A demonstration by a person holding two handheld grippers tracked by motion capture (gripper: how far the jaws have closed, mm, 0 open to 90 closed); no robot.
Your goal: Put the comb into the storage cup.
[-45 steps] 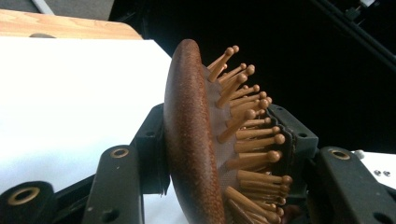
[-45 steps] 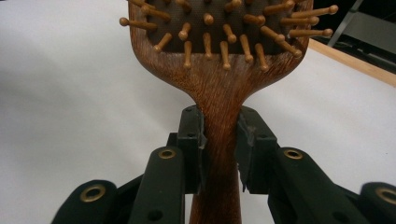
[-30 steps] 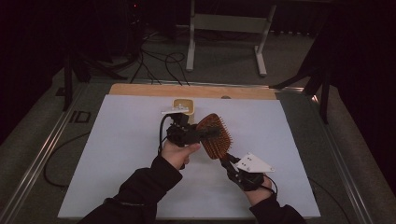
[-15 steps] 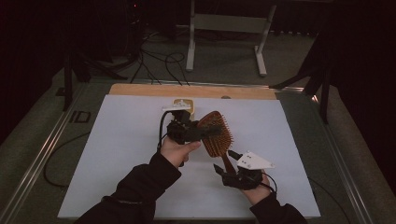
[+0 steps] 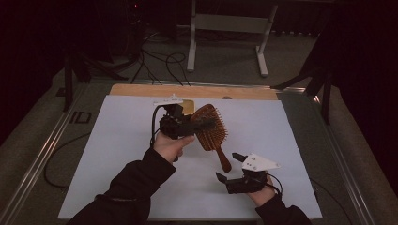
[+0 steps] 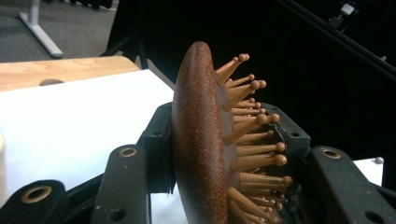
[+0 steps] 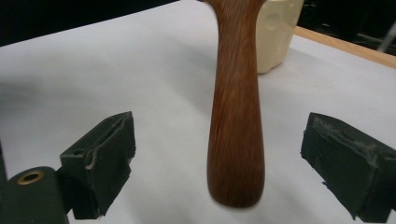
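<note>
A wooden hairbrush (image 5: pixel 213 138) with peg bristles is up off the white sheet, its handle (image 5: pixel 224 158) pointing toward me. My left gripper (image 5: pixel 209 124) is shut on the brush head, one jaw on the smooth back (image 6: pixel 198 140) and the other against the bristles (image 6: pixel 261 149). My right gripper (image 5: pixel 228 167) is open, its jaws having just been opening. In the right gripper view the handle (image 7: pixel 236 116) stands between the pads (image 7: pixel 105 158) with a clear gap on each side.
A cream container (image 7: pixel 275 32) stands on the sheet beyond the brush, its top showing past the left gripper (image 5: pixel 187 105). The white sheet (image 5: pixel 117 154) covers the table, with a wooden strip (image 5: pixel 141 90) along its far edge. Cables and a metal stand lie on the floor beyond.
My right gripper's jaws have spread apart and let go of the brush handle. The left hand has lifted the brush a little.
</note>
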